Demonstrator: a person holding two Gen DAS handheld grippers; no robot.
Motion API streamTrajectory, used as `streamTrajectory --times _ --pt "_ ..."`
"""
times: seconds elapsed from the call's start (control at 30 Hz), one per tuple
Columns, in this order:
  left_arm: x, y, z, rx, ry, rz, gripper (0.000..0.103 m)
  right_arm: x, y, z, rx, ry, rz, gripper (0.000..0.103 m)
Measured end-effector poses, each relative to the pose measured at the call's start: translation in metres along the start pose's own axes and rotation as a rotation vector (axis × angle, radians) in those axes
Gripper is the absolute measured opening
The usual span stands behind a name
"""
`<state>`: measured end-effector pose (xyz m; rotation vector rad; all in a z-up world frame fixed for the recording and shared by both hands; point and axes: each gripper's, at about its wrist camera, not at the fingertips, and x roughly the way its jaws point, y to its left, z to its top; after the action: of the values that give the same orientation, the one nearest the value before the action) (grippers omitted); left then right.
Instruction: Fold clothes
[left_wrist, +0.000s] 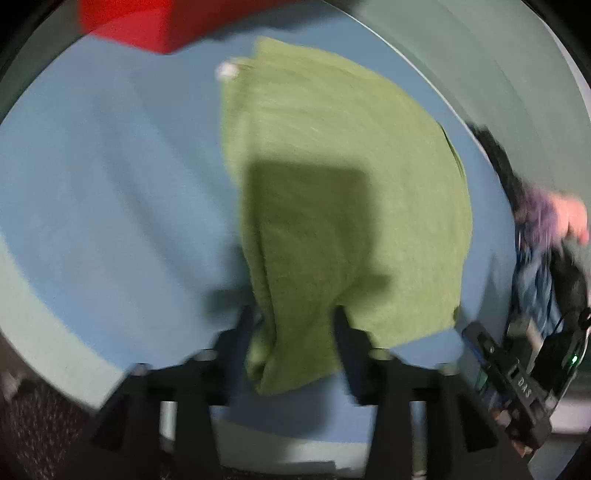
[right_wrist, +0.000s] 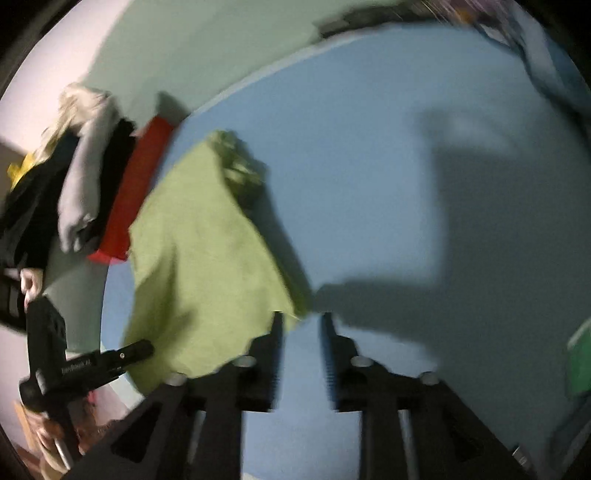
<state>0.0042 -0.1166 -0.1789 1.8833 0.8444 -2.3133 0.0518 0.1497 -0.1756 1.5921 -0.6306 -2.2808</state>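
Observation:
A green cloth (left_wrist: 332, 147) lies folded on the blue table top (left_wrist: 110, 184), one long strip running away from me. My left gripper (left_wrist: 294, 317) is open over its near end, with the cloth's near edge lying loose between the two black fingers. In the right wrist view the same green cloth (right_wrist: 192, 236) spreads out to the left. My right gripper (right_wrist: 301, 319) is open beside the cloth's near right corner, which lies just past the left fingertip. Only blue table (right_wrist: 369, 147) shows between its fingers. Both views are blurred.
A red folded item (left_wrist: 147, 22) sits at the table's far edge. A pile of grey, black and yellow clothes (right_wrist: 81, 177) lies beside it, with more pale blue clothes (right_wrist: 554, 62) at the far right. A person's hand (left_wrist: 569, 218) shows at the right, a green object (right_wrist: 580, 362) at the edge.

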Motion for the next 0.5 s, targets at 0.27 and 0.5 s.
streamTrajectory --times 0.27,0.5 --pt "-0.014 0.039 -0.049 -0.278 -0.047 -0.074 0.062 0.034 -0.021 -0.005 0.245 0.123 0.131 0.037" --pt "0.022 0.046 -0.074 -0.584 -0.075 -0.151 0.061 0.037 -0.007 -0.005 0.251 0.068 0.128 0.04"
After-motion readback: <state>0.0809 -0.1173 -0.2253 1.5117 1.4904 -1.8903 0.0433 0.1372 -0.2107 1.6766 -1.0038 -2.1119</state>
